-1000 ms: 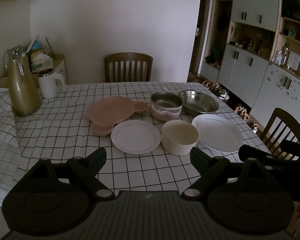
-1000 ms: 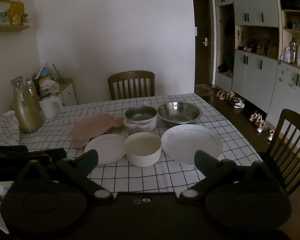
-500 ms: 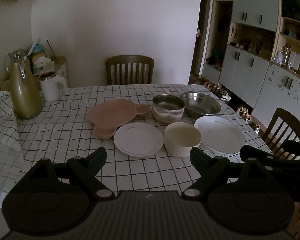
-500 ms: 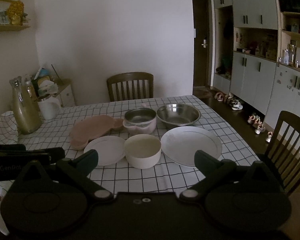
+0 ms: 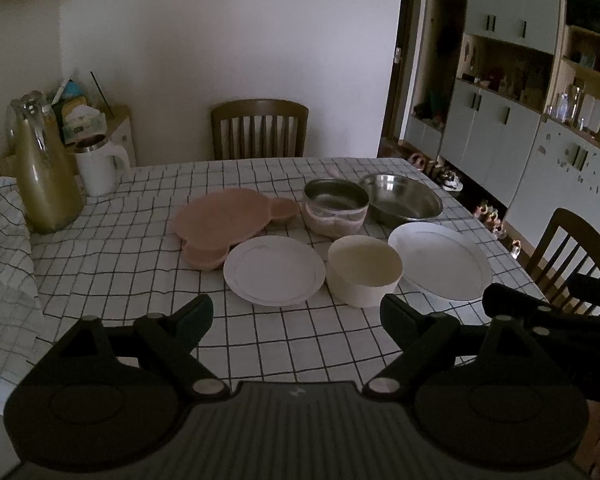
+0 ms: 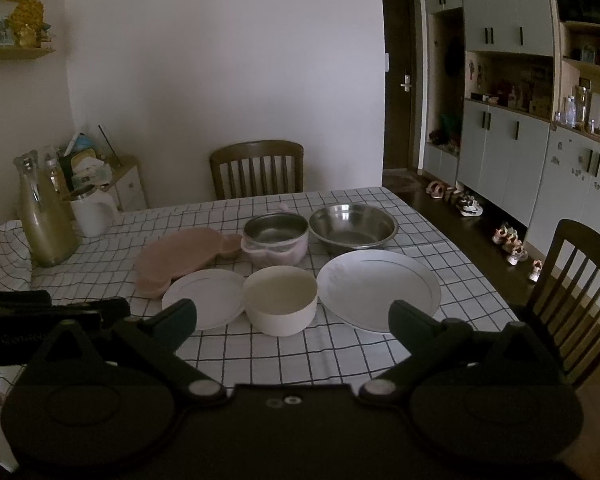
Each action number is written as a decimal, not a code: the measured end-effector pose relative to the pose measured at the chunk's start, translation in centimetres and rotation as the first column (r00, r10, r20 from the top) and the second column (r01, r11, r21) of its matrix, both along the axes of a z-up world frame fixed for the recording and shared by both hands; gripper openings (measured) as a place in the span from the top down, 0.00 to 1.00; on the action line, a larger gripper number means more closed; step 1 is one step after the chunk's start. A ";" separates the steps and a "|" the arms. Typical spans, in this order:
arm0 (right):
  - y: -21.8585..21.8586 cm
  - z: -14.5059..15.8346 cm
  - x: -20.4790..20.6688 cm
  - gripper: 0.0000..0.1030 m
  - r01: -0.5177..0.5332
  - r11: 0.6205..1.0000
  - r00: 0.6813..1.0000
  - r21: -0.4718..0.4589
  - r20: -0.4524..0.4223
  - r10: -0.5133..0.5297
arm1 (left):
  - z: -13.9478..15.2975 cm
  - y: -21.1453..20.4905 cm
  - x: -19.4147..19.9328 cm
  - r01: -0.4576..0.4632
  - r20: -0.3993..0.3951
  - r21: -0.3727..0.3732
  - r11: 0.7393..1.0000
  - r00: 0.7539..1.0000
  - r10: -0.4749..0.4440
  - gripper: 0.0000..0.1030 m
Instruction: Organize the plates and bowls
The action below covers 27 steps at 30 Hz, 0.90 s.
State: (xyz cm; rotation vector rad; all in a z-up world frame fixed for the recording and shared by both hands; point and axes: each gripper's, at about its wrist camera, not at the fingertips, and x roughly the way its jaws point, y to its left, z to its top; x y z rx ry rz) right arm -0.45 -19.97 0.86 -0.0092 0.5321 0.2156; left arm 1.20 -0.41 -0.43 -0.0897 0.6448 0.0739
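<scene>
On the checked tablecloth (image 5: 132, 264) lie a small white plate (image 5: 274, 270) (image 6: 204, 298), a cream round bowl (image 5: 364, 270) (image 6: 282, 298), a large white plate (image 5: 440, 266) (image 6: 378, 288), a pink bear-shaped tray (image 5: 224, 222) (image 6: 180, 256), a pink bowl with a steel inside (image 5: 336, 206) (image 6: 275, 238) and a steel basin (image 5: 400, 200) (image 6: 354, 226). My left gripper (image 5: 296, 320) is open and empty, above the near table edge, short of the small plate. My right gripper (image 6: 292, 320) is open and empty, just short of the cream bowl.
A gold jug (image 5: 46, 172) and a white kettle (image 5: 98, 168) stand at the table's far left. Wooden chairs stand behind the table (image 5: 260, 128) and at its right (image 6: 572, 280). Cabinets line the right wall (image 6: 520, 140).
Both grippers have pulled back and risen slightly, so the dishes sit a little lower and farther in view. Both stay open and empty. No dish has moved.
</scene>
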 end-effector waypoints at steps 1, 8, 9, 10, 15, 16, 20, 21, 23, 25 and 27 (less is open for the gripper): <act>-0.1 0.0 0.1 0.00 0.000 1.000 1.000 0.002 -0.001 0.000 | 0.0 -0.1 0.1 -0.001 -0.003 0.002 1.000 1.000 0.001 0.12; -0.8 0.2 0.9 0.00 -0.021 1.000 1.000 0.001 0.011 0.021 | 0.4 -1.3 0.7 -0.016 0.010 0.037 0.999 1.000 0.016 0.12; -0.9 0.2 1.0 0.00 -0.026 1.000 1.000 -0.001 0.016 0.026 | 0.5 -1.5 0.9 -0.016 0.009 0.040 0.999 1.000 0.016 0.12; -1.0 0.3 1.2 0.00 -0.030 1.000 0.999 -0.002 0.018 0.030 | 0.6 -1.6 1.1 -0.019 0.006 0.043 0.999 1.000 0.019 0.12; -2.2 1.1 2.7 0.01 -0.044 0.999 0.999 -0.007 0.010 0.044 | 1.6 -2.1 2.0 -0.052 0.007 0.037 0.998 0.999 0.051 0.12; -2.4 1.2 3.0 0.02 -0.047 0.999 0.999 -0.007 0.006 0.047 | 1.7 -2.3 2.2 -0.057 0.005 0.032 0.998 0.998 0.057 0.12; -3.0 1.5 3.8 0.02 -0.069 0.998 0.998 -0.008 0.000 0.069 | 2.1 -2.9 2.7 -0.069 -0.006 0.024 0.997 0.998 0.069 0.12; -3.2 1.5 4.0 0.02 -0.076 0.997 0.997 -0.009 -0.003 0.076 | 2.1 -3.1 2.8 -0.072 -0.009 0.026 0.997 0.997 0.073 0.12; -3.5 1.5 4.4 0.02 -0.085 0.996 0.996 -0.008 -0.010 0.085 | 2.1 -3.5 3.1 -0.078 -0.016 0.026 0.997 0.997 0.078 0.12; -3.9 1.5 4.6 0.02 -0.091 0.996 0.996 -0.004 -0.015 0.090 | 2.0 -3.7 3.2 -0.082 -0.020 0.023 0.996 0.996 0.083 0.12; -4.2 1.5 4.9 0.02 -0.093 0.996 0.995 -0.001 -0.018 0.093 | 2.0 -3.9 3.5 -0.088 -0.025 0.024 0.996 0.996 0.089 0.12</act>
